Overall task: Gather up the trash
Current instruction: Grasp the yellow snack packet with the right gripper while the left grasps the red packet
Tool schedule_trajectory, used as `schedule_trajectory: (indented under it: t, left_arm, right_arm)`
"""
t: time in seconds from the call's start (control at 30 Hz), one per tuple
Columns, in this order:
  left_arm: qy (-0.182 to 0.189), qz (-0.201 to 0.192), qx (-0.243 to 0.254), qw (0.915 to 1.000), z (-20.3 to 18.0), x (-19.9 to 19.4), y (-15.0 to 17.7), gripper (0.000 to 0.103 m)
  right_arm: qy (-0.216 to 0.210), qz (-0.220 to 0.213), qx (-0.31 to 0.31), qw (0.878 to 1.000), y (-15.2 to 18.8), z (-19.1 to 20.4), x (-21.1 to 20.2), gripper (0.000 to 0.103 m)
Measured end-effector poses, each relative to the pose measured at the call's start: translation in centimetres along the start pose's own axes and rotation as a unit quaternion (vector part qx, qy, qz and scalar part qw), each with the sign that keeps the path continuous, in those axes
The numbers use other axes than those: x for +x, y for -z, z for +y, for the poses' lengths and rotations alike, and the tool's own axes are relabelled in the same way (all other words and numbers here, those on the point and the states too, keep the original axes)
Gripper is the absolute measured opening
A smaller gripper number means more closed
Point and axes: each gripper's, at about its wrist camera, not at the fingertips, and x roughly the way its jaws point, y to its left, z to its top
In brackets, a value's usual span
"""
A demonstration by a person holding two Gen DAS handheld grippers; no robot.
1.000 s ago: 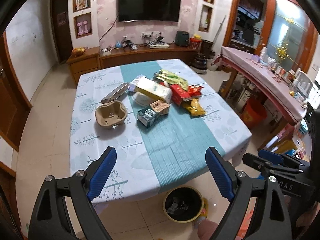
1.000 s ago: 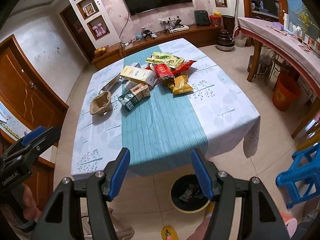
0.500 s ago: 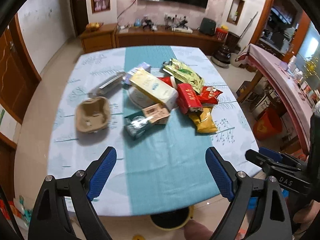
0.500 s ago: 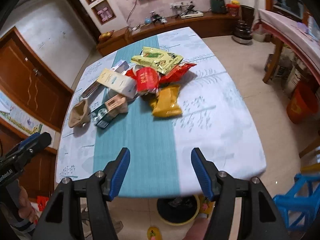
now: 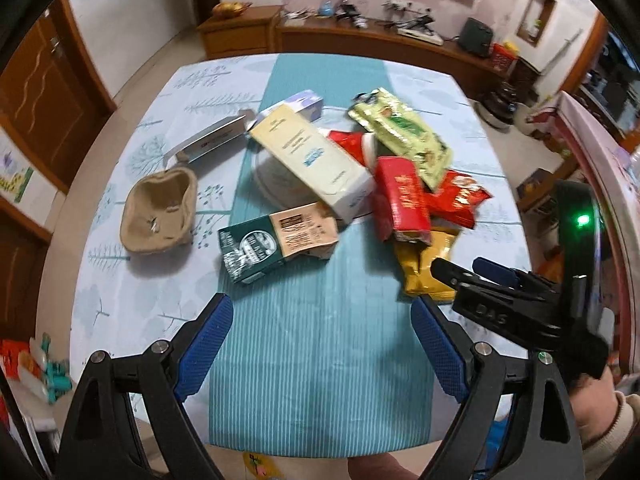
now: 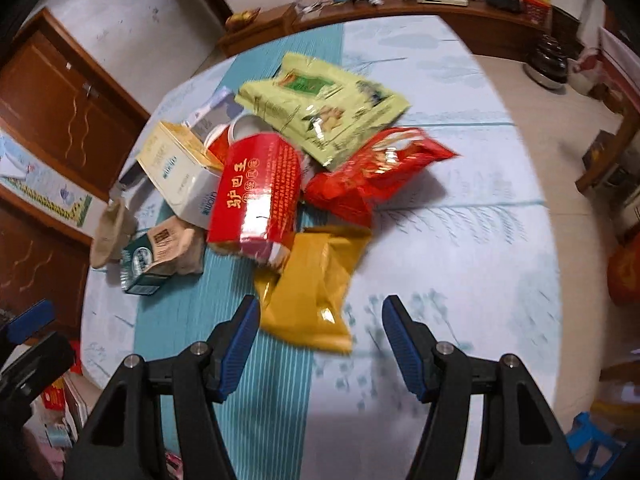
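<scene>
your table (image 5: 472, 120) wears a pale cloth with a teal strip down its middle, and the trash sits heaped around the centre, toward the far edge. the cream carton (image 5: 312, 160) leans across the pile; the green bag (image 6: 320, 100) lies behind it, the red box (image 6: 260, 188) on top, the yellow bag (image 6: 312, 292) nearest the near edge. your left gripper (image 5: 320, 344) and right gripper (image 6: 320, 340) both hover over the cloth, jaws wide, nothing between them.

Both tools (image 5: 320, 344) (image 6: 320, 340) agape, empty.
</scene>
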Motion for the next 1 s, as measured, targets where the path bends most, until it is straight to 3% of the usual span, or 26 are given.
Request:
schedule_trajectory:
  t: [0.17,0.2,0.3,0.57,0.8,1.0]
  left_arm:
    - [-0.012,0.003,-0.016,0.9998,0.4,0.5,-0.5,0.089]
    - [-0.013,0.003,-0.02,0.9997,0.4,0.6,-0.7,0.089]
    - [-0.008,0.005,-0.025,0.9996,0.0,0.9,-1.3,0.089]
    - [0.02,0.01,0.008,0.9997,-4.0,2.0,-3.3,0.089]
    - [0.045,0.007,0.106,0.9933,-11.7,3.6,-5.7,0.089]
    - [0.007,0.009,0.204,0.9789,-17.8,6.9,-6.4,0.089]
  right_arm:
    - [0.027,0.013,-0.054,0.998,0.2,1.7,2.8,0.06]
    - [0.027,0.017,-0.066,0.997,0.5,1.9,3.1,0.046]
    - [0.023,0.01,-0.096,0.995,1.4,2.3,2.8,0.03]
    - [-0.016,0.03,-0.09,0.995,3.8,-0.3,0.1,0.024]
    - [-0.023,0.013,-0.039,0.999,5.1,-4.1,-2.9,0.024]
    - [-0.015,-0.016,0.024,0.999,4.4,-8.1,-4.3,0.024]
